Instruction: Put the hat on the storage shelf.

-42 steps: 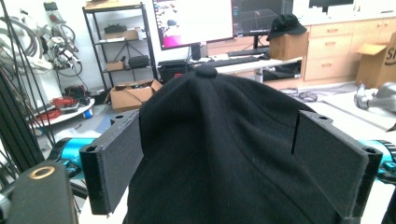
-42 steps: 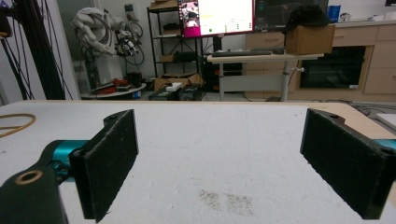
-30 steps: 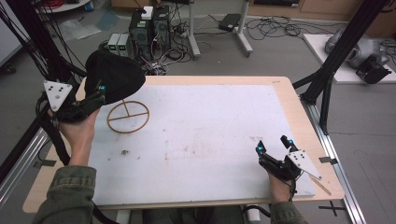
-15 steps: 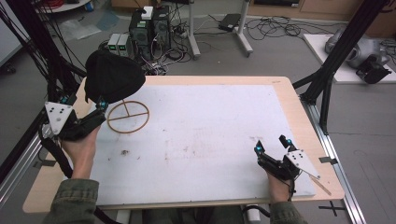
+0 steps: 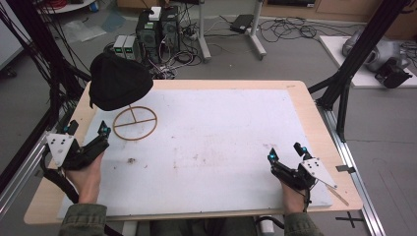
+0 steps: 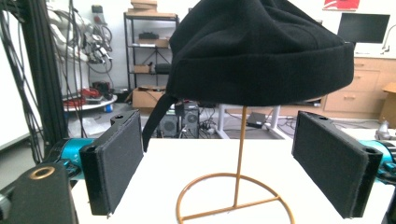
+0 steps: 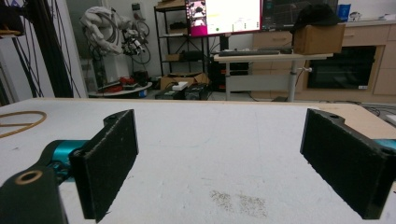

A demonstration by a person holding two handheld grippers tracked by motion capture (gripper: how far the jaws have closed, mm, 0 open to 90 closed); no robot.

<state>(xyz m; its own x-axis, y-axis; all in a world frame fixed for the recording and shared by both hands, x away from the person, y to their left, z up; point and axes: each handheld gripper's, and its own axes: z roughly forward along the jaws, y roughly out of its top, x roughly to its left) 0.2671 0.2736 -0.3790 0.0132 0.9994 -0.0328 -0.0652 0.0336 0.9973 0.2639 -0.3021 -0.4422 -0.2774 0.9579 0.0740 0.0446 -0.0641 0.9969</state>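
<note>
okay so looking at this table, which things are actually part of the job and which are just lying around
Part of the job:
- black hat sitting on top of the stand
- gold wire stand under it
- left gripper, open, facing the stand, apart from it

Just lying about:
- right gripper, open over bare table
- computer towers and cables on the floor behind the table

Black hat on gold wire stand, white table.

A hat is perched on a hat stand near the table's far left corner; 2 grippers are held by its near corners.
</note>
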